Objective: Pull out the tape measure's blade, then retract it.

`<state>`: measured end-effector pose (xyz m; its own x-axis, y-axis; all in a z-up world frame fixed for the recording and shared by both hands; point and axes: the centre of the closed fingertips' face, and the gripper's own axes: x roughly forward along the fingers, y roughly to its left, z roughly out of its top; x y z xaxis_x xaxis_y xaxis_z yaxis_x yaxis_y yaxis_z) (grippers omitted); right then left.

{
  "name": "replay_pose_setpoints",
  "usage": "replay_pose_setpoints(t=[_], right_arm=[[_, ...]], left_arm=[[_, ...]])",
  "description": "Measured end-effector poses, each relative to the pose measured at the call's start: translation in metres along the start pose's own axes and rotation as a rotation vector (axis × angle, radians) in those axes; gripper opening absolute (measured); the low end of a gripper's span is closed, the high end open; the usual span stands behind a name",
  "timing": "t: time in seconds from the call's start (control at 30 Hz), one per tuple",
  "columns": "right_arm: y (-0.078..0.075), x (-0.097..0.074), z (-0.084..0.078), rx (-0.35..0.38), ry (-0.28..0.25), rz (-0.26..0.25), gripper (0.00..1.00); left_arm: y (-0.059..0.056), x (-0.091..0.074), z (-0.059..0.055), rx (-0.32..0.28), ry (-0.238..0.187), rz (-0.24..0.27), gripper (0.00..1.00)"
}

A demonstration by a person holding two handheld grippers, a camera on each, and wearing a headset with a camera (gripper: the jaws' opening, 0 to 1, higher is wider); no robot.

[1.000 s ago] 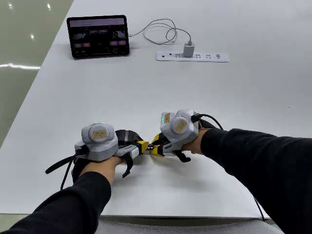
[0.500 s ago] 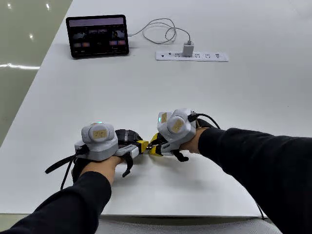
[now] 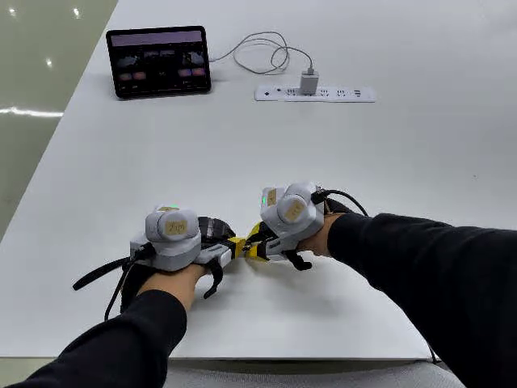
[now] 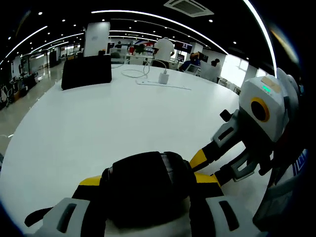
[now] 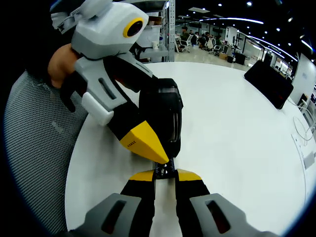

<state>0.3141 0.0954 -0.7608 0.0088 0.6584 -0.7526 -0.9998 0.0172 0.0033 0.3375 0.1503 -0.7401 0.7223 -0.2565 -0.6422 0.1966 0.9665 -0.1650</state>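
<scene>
One blade tip (image 5: 164, 170) in right tool (image 5: 164, 177)

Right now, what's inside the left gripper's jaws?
The black tape measure sits clamped between the left gripper's yellow-tipped jaws, above the white table. The right gripper pinches its blade tip. The case's underside and any contact with the table are covered.

the tape measure (image 3: 212, 229) sits mostly hidden behind the left hand-held gripper (image 3: 231, 246).
</scene>
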Motion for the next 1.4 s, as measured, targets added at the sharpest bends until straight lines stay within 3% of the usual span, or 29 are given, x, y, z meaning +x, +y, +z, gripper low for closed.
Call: replay_pose_setpoints(t=[0.37, 0.47, 0.5, 0.57, 1.4], right_arm=[[0.000, 0.000, 0.000, 0.006, 0.000, -0.006, 0.10], [-0.001, 0.000, 0.000, 0.016, -0.002, -0.012, 0.10], [-0.002, 0.000, 0.000, 0.017, -0.002, -0.016, 0.11], [-0.001, 0.002, 0.002, 0.030, -0.010, -0.011, 0.11], [-0.001, 0.009, 0.012, 0.004, -0.015, -0.009, 0.10]], left_arm=[[0.001, 0.000, 0.000, 0.029, -0.003, 0.024, 0.64], [0.003, -0.001, 0.002, -0.044, -0.020, 0.000, 0.64], [0.004, -0.002, 0.003, -0.093, -0.018, -0.015, 0.64], [0.003, -0.001, 0.001, -0.058, -0.008, -0.019, 0.63], [0.002, -0.002, 0.002, -0.077, -0.014, -0.025, 0.63]])
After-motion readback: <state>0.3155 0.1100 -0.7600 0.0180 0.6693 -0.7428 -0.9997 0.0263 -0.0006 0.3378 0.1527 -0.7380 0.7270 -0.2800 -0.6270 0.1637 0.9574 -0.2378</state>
